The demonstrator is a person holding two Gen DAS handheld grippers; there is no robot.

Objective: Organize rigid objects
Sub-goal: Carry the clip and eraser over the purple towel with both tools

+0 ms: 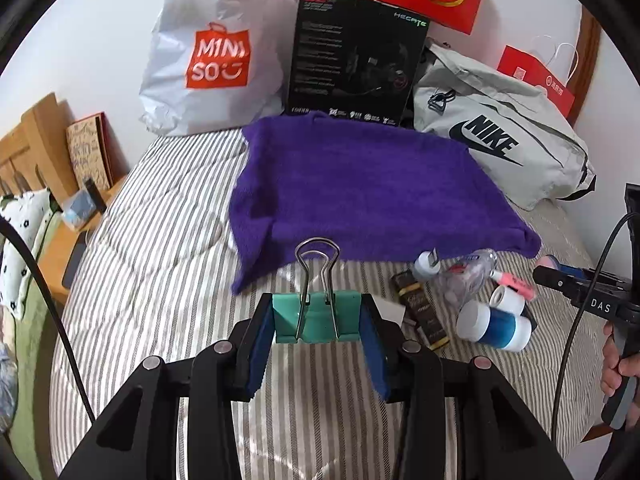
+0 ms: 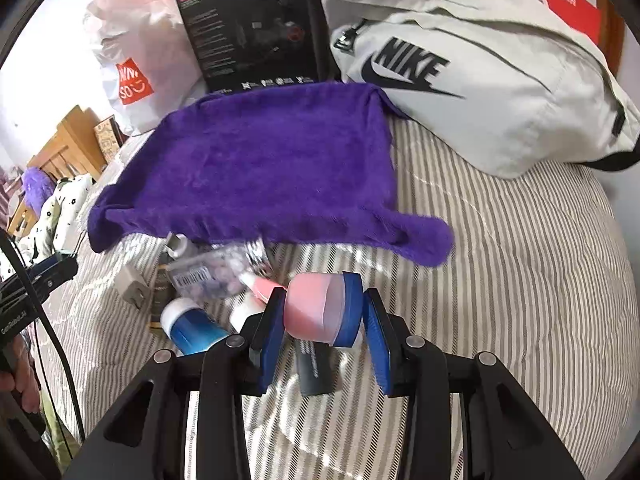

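**Both grippers loaded, towel ahead**

The left gripper (image 1: 318,320) pinches a green clip (image 1: 316,316), handles upright. The right gripper (image 2: 320,316) clamps a pink jar (image 2: 316,308), its axis crosswise between the pads. The purple towel (image 1: 360,188) lies straight ahead of both.

Both views are taken from just behind the fingers, low over a striped bed (image 1: 160,240) and faced toward the wall. The left view is set further left and back; the right view is nearer the grey bag (image 2: 480,80). The purple towel (image 1: 360,192), the black box (image 1: 352,52) and the clutter are shared by both.
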